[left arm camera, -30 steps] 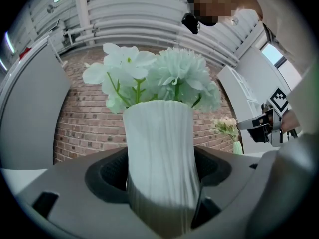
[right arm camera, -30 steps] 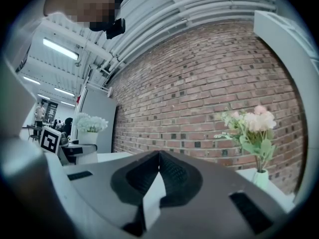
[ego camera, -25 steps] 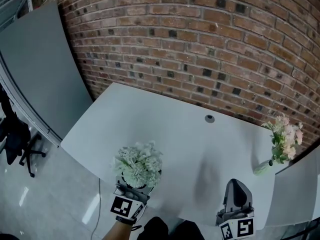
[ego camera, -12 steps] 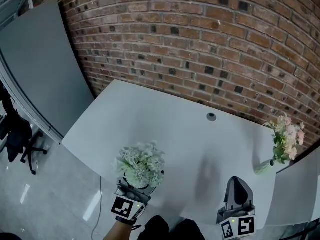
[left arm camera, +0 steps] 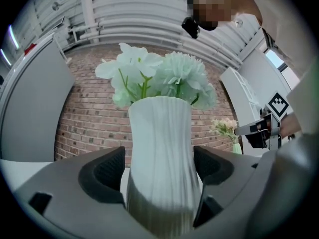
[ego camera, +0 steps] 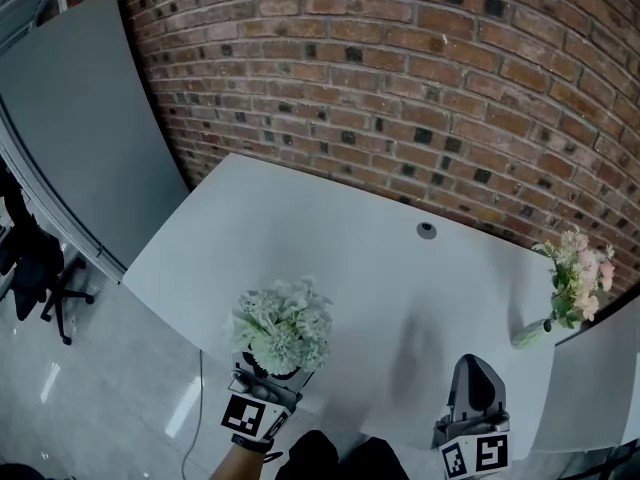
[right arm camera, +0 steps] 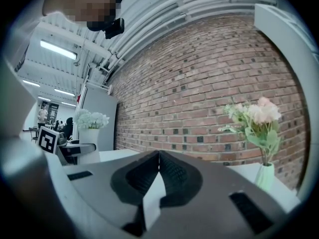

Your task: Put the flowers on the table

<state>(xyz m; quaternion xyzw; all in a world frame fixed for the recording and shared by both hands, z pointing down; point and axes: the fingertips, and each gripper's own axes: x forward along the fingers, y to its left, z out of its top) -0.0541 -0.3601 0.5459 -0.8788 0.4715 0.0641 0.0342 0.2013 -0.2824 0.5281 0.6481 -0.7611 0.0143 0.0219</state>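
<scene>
White flowers (ego camera: 282,323) stand in a ribbed white vase (left arm camera: 159,148) at the near left edge of the white table (ego camera: 330,238). My left gripper (ego camera: 262,393) is behind it. In the left gripper view the vase stands between the jaws of the left gripper (left arm camera: 159,168), which are opening. A thin gap shows at the left pad, and I cannot tell whether the right pad touches. My right gripper (ego camera: 474,368) hovers over the table's near right part. In its own view the right gripper (right arm camera: 158,171) is shut and holds nothing. The white flowers (right arm camera: 91,119) show at that view's left.
Pink flowers (ego camera: 578,280) in a small green vase (ego camera: 527,334) stand at the table's right end. A cable hole (ego camera: 427,230) sits near the brick wall (ego camera: 400,88). A grey partition (ego camera: 80,118) and an office chair (ego camera: 40,283) are to the left.
The head view has drifted slightly. The bouquet and both grippers stay in nearly the same places.
</scene>
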